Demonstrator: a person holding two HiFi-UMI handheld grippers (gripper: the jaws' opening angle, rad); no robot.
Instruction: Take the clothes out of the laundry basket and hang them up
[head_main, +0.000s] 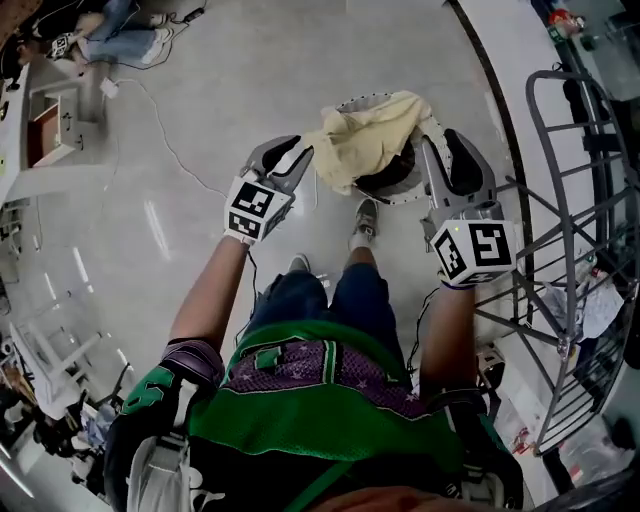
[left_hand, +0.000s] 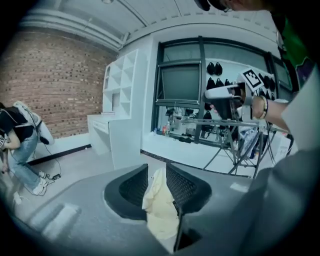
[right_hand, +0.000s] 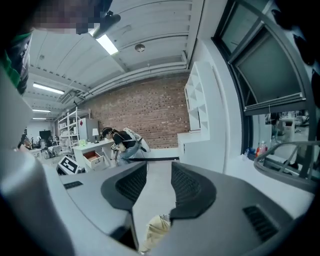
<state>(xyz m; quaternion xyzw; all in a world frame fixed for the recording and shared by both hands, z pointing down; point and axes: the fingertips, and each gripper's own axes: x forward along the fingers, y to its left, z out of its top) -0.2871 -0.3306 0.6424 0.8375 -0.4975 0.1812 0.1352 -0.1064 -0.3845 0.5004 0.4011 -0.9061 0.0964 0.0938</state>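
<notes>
The left gripper (head_main: 297, 150) is pointing down at the near edge of the yellow garment (head_main: 365, 140). Its fingers are standing wide, with a fold of the fabric between them but not pinched. The garment is lying draped over the rim of the laundry basket (head_main: 398, 199) on the floor. The right gripper (head_main: 445, 150) is hovering at the basket's right side, fingers apart and holding nothing. The pick-up looks to be the step in hand. Next, the left fingers need to close on that fold and lift it toward the drying rack (head_main: 570, 200).

Two tools (head_main: 292, 152) (head_main: 442, 140), one yellow garment (head_main: 365, 140), one basket (head_main: 398, 197), one drying rack (head_main: 572, 250).
</notes>
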